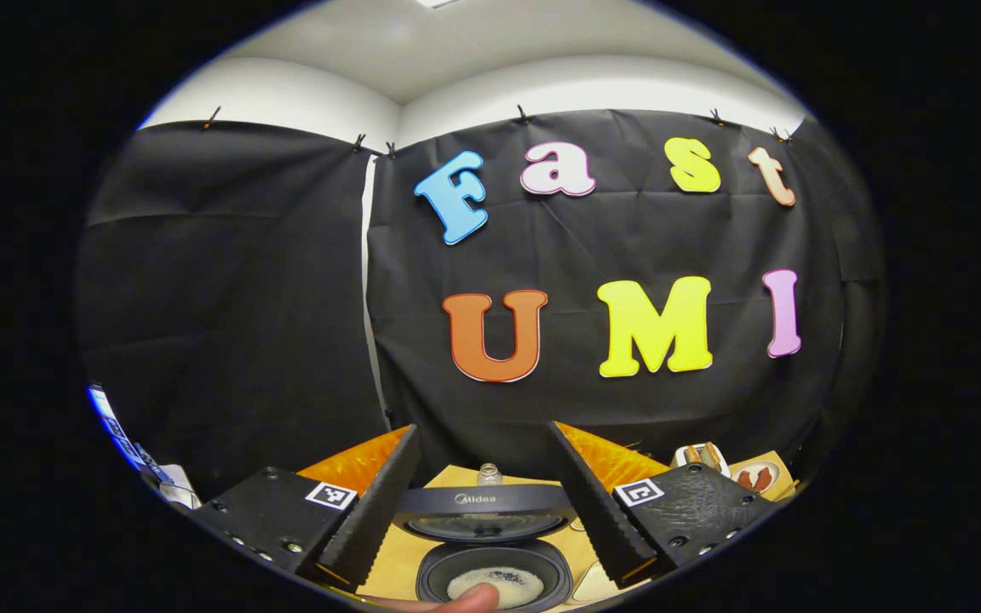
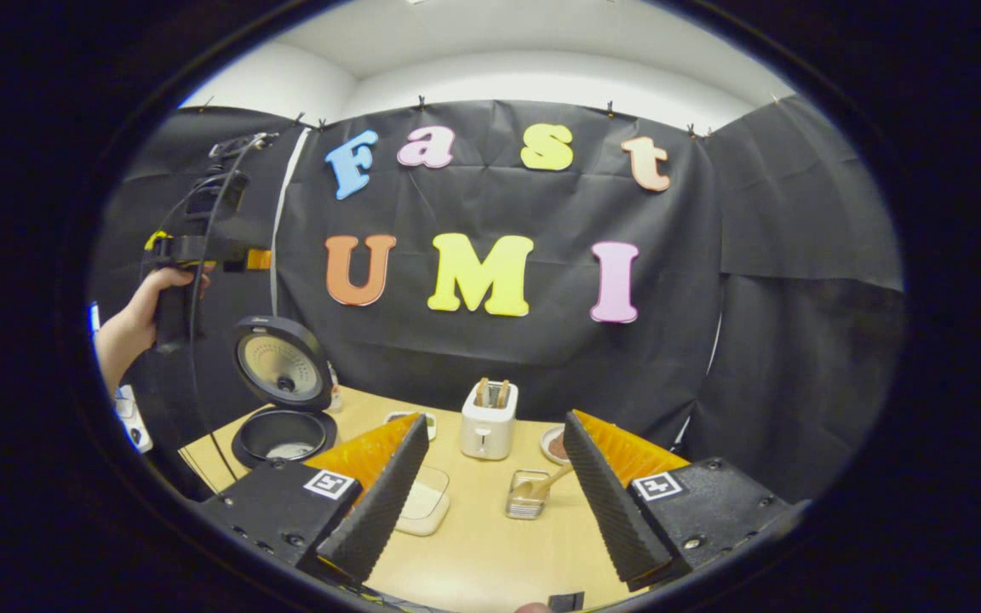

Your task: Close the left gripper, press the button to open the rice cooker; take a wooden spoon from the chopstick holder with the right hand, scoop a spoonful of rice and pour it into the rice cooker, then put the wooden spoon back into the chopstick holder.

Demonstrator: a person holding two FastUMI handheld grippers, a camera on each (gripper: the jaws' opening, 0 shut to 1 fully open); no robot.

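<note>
- right tongs [image 2: 490, 485] sat lowest and nearest in the right gripper view, fingers spread wide with nothing between them, hanging above the pale wooden bench [image 2: 490, 553].
- just past them stood the clear chopstick holder [image 2: 528, 496] with the wooden spoon [image 2: 548, 484] leaning in it, handle tipped toward the right finger; a clear rice container [image 2: 425, 502] lay partly behind the left finger, and a white toaster [image 2: 489, 419] stood farther back.
- rice cooker [image 2: 280, 409] stood at the bench's left end, lid already swung upright, dark pot open and a little white rice visible in the bottom.
- left tongs [image 1: 486, 502] were likewise released and empty in the left gripper view, held above the rice cooker [image 1: 490, 553]; in the right gripper view a hand [image 2: 146, 311] held that tool high, well clear of the cooker.
- judged from this, the button press was done, and since rice lay in the pot and the spoon stood in its holder, i could not tell whether a scoop had been made.
- if the scoop remained, the next move called for lowering the right tongs forward, closing both fingers on the spoon's slanted handle, then lifting it straight out so the light holder did not tip.
</note>
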